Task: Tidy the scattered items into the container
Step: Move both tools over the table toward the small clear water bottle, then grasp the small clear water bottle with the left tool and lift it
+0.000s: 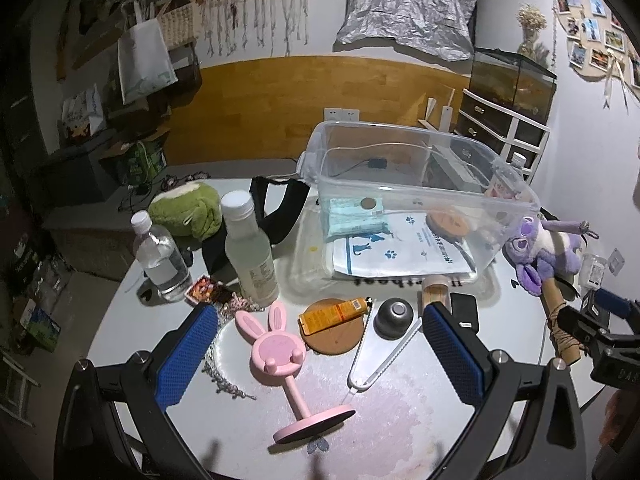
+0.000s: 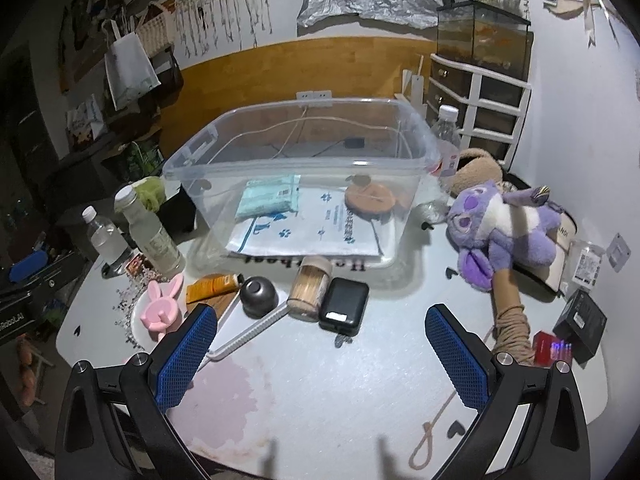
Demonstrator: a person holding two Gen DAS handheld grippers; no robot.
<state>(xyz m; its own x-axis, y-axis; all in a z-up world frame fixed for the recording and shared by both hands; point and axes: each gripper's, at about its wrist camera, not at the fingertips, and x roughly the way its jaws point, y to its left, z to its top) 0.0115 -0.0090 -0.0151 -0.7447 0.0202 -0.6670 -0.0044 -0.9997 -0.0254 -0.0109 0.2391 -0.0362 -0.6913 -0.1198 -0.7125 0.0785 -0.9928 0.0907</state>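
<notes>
Standing on the white round tabletop point(image 2: 320, 380), the clear rectangular plastic container point(image 2: 296, 168) held a pale teal tissue packet point(image 2: 270, 198), a white paw-print bag point(image 2: 308, 232) and a round cork coaster point(image 2: 370, 200). The left hand-held gripper point(image 1: 320, 354) was spread wide and empty, hovering over a pink rabbit-eared stand point(image 1: 280, 356) lying on its side. Just beside the stand lay an orange tube point(image 1: 334, 314) on a second cork disc point(image 1: 334, 330), a small dark metal cup point(image 1: 394, 316) and a white serrated plastic clip point(image 1: 378, 354). The right hand-held gripper point(image 2: 320, 354) was likewise wide apart and held nothing, above bare tabletop near a black rounded case point(image 2: 345, 306) and a toothpick jar point(image 2: 310, 288). A purple plush toy point(image 2: 504, 228) lay right of the container; two clear bottles point(image 2: 148, 236) stood to its left.
</notes>
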